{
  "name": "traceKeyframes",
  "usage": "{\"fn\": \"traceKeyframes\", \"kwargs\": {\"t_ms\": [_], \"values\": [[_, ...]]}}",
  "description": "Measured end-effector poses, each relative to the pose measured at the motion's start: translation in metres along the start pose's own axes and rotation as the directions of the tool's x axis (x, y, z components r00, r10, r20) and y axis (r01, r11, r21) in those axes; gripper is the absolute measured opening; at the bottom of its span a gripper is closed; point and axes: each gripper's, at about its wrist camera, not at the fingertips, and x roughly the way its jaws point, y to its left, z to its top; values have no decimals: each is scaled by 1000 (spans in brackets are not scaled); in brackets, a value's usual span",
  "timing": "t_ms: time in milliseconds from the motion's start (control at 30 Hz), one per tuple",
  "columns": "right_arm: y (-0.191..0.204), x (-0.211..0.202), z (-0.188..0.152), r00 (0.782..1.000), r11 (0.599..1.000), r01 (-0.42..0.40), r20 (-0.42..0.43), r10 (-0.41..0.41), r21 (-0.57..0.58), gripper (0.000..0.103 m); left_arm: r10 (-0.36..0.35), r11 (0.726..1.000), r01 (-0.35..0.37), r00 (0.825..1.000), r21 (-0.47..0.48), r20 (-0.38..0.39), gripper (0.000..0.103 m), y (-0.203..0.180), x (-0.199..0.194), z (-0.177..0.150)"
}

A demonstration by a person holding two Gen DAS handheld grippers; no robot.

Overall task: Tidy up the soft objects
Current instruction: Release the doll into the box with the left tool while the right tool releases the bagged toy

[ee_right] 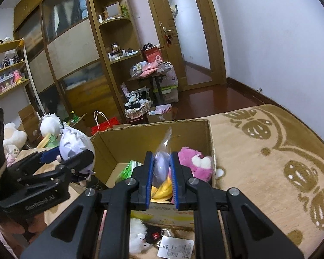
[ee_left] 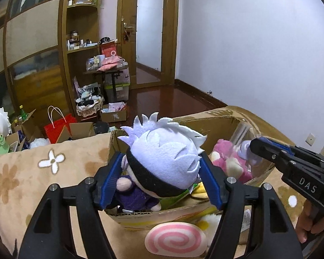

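Observation:
A plush doll with spiky white hair and a black blindfold [ee_left: 168, 157] sits between the blue pads of my left gripper [ee_left: 162, 155], which is shut on its head over the left end of an open cardboard box [ee_left: 216, 120]. Its purple body hangs into the box. My right gripper [ee_right: 161, 154] is shut on a clear plastic bag holding a pale purple item [ee_right: 161, 166], above the box [ee_right: 153, 129]. Inside lie a pink plush [ee_right: 194, 164], a yellow item [ee_right: 162, 188] and a green pack [ee_right: 127, 170]. The left gripper [ee_right: 71, 153] shows at the left of the right wrist view.
The box stands on a beige flowered blanket [ee_left: 32, 172]. In front of it lie a pink-spiral roll cushion [ee_left: 176, 239] and a white fluffy plush with a tag [ee_right: 138, 237]. Beyond the bed are a red paper bag [ee_left: 58, 127], boxes, shelves and a wardrobe.

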Motion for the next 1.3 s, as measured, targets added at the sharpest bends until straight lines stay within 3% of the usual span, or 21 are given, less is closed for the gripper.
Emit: {"fn": "traceKeyframes", "kwargs": {"t_ms": [433,800,867,1000,1067,1300], "values": [[-7,2,-2,1000,999,-23,-6,24,46,17,40,998,-39,999,50,-21,82,-10,5,-3],[-10,-1,-3,1000,998,-24,-5,25,50,20,26,1000,-26,1000,8,-13,95,-4,-4,1],[-9,0,-2,1000,998,-24,-5,24,51,32,36,999,-35,999,6,-18,96,-3,-6,1],[-9,-5,-3,1000,998,-23,-10,24,54,41,46,999,-47,998,-16,-33,96,2,-14,-3],[-9,-9,-4,1000,998,-19,-10,19,55,58,50,998,-51,998,-31,-43,97,5,-20,-3],[-1,-26,-8,999,998,-20,-25,22,55,90,73,997,-74,997,-23,-39,100,10,-46,-7]]}}
